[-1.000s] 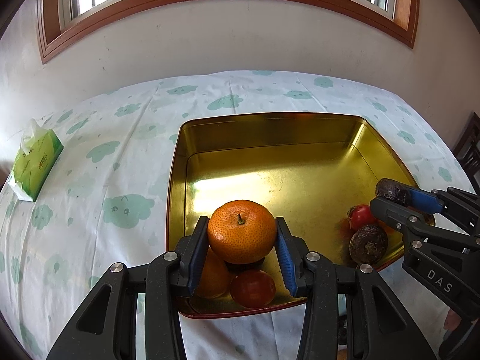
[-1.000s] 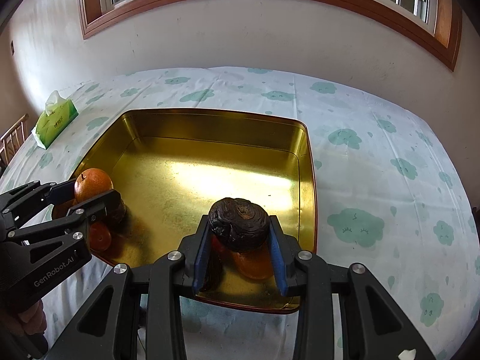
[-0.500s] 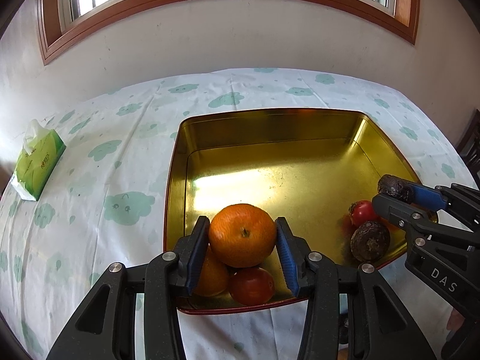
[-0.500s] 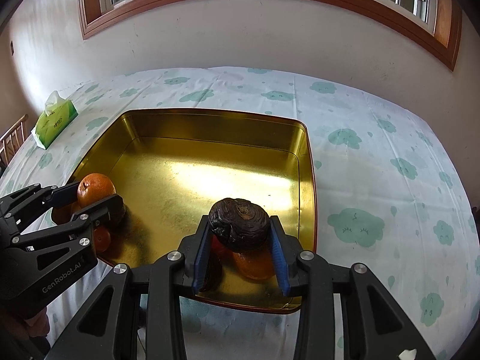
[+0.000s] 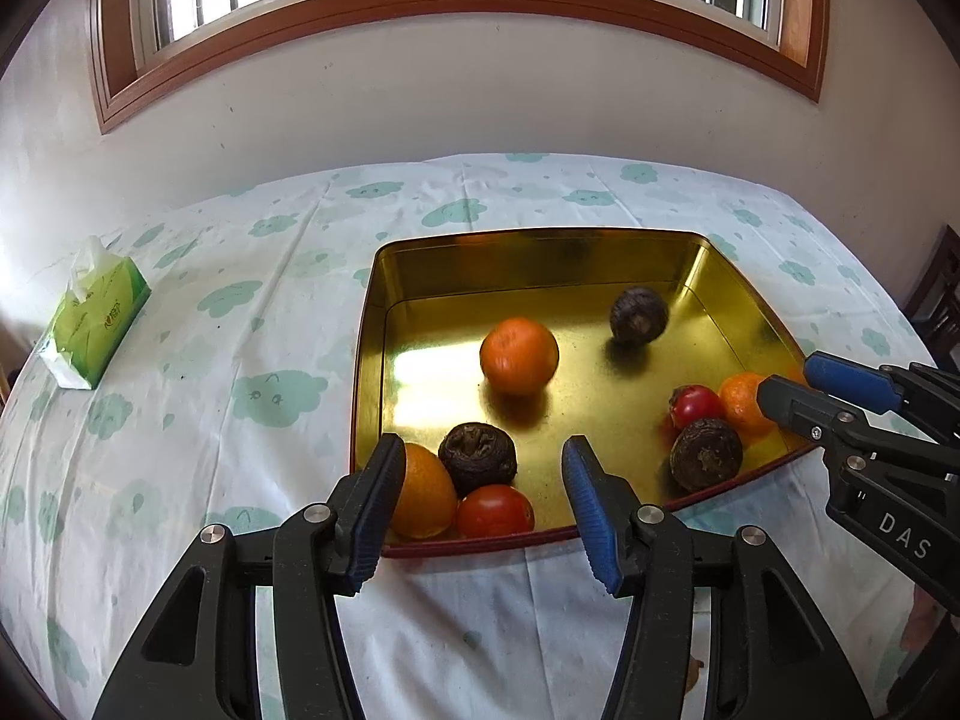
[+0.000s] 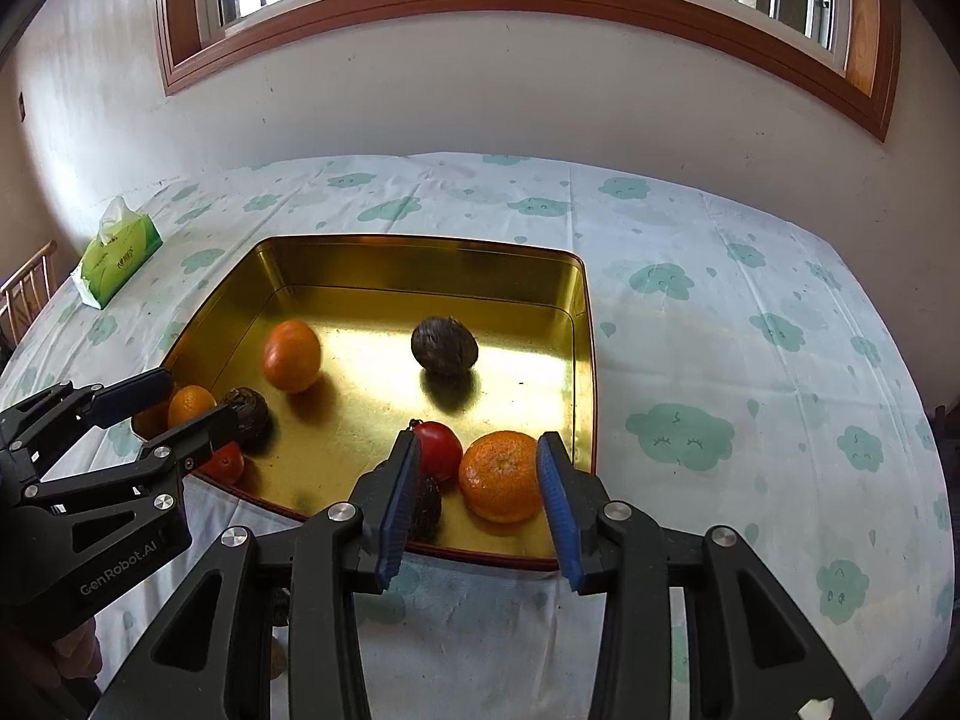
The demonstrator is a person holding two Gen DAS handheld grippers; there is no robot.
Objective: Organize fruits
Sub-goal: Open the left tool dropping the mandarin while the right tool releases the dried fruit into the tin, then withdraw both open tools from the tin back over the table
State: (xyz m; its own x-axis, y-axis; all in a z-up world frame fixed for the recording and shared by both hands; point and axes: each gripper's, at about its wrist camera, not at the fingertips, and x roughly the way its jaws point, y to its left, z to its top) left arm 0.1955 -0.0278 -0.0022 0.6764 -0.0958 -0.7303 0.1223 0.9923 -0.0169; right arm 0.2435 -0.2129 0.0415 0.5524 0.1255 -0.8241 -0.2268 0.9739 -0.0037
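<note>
Gold tray [image 5: 480,258] on counter w/ cloud-print cloth [image 5: 252,312]. In tray: one orange [image 5: 519,354] loose mid-floor, a dark wrinkled fruit [image 5: 639,315] further back toward the right wall, well apart from each other. Near-left corner cluster: orange [image 5: 423,492], dark fruit [image 5: 477,459], red tomato [image 5: 495,513], all touching. Near-right cluster: tomato [image 5: 693,405], orange [image 5: 741,402], dark fruit [image 5: 705,453].

Left tool [image 5: 480,501]: jaws apart, have just been opening, nothing clamped; hangs over the near-left cluster, loose orange lies beyond its tips.

Right tool [image 6: 477,498]: jaws apart, nothing gripped; the near-right orange [image 6: 501,477] shows between its blue pads [image 6: 555,498], lying in the tray below; loose dark fruit [image 6: 444,345] sits well ahead.

Green tissue pack [image 5: 99,321] on cloth, far left, well apart from tray.
</note>
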